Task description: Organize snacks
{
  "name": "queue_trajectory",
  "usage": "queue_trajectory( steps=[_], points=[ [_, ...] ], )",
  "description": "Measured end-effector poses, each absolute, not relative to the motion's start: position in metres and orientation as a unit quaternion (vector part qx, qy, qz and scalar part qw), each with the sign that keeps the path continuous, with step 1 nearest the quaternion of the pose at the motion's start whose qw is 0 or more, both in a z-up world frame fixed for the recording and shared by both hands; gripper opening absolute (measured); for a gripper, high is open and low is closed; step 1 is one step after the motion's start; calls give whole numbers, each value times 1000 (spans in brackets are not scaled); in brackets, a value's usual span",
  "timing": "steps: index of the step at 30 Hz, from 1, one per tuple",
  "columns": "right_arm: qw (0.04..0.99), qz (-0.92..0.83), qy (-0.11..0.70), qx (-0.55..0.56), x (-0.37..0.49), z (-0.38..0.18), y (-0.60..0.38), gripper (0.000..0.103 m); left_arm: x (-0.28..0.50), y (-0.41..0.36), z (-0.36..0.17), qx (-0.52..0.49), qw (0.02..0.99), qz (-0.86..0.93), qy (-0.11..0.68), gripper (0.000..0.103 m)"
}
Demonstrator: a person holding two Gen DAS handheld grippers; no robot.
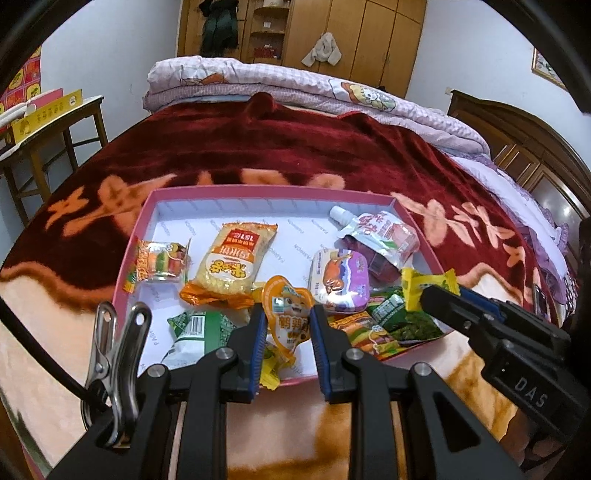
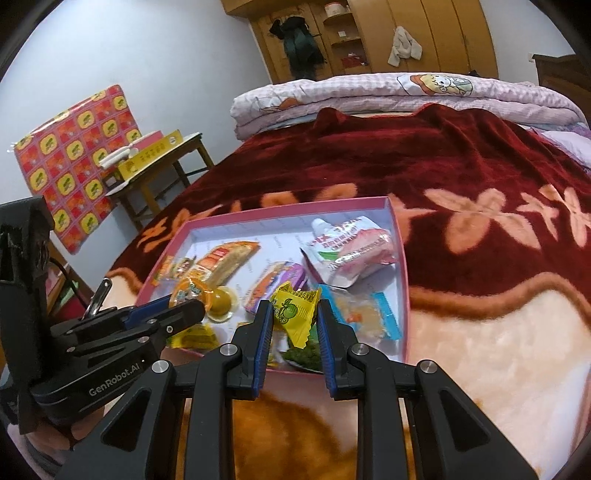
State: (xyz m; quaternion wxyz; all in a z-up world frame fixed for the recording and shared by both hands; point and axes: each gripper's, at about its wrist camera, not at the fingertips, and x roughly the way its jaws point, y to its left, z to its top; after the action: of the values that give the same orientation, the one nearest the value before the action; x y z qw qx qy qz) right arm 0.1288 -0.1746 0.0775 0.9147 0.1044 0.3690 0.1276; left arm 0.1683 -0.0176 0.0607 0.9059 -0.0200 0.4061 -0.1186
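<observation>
A pink tray [image 1: 147, 206] with a white floor lies on the bed and holds several snacks. My left gripper [image 1: 288, 325] is shut on an orange jelly cup [image 1: 288, 314] with a cartoon lid, over the tray's near edge. My right gripper [image 2: 295, 321] is shut on a yellow lime candy packet [image 2: 295, 314], above the tray's near right part. In the left wrist view the right gripper [image 1: 436, 295] holds the same yellow packet [image 1: 424, 286]. A yellow noodle bag [image 1: 232, 258], a pink spout pouch [image 1: 380, 232] and a purple pack [image 1: 340, 277] lie inside.
A red and cream flowered blanket [image 1: 295, 147] covers the bed. A folded pink quilt [image 1: 295, 85] lies at the far end. A wooden side table [image 2: 162, 170] with yellow boxes stands left of the bed. Wardrobes [image 1: 332, 29] stand behind. A dark headboard [image 1: 517, 140] is at right.
</observation>
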Motion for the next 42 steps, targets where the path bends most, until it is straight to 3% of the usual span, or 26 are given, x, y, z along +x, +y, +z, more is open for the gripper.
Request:
queue_trajectory(
  steps=[16, 19, 42],
  points=[
    [917, 101, 370, 109, 143, 68, -182, 25, 176, -21, 48, -13, 901, -113, 418, 25],
    [917, 108, 370, 107, 145, 67, -181, 25, 176, -21, 49, -13, 900, -110, 421, 33],
    [925, 133, 344, 96, 102, 89, -163, 36, 131, -17, 76, -9, 918, -78, 390, 41]
  ],
)
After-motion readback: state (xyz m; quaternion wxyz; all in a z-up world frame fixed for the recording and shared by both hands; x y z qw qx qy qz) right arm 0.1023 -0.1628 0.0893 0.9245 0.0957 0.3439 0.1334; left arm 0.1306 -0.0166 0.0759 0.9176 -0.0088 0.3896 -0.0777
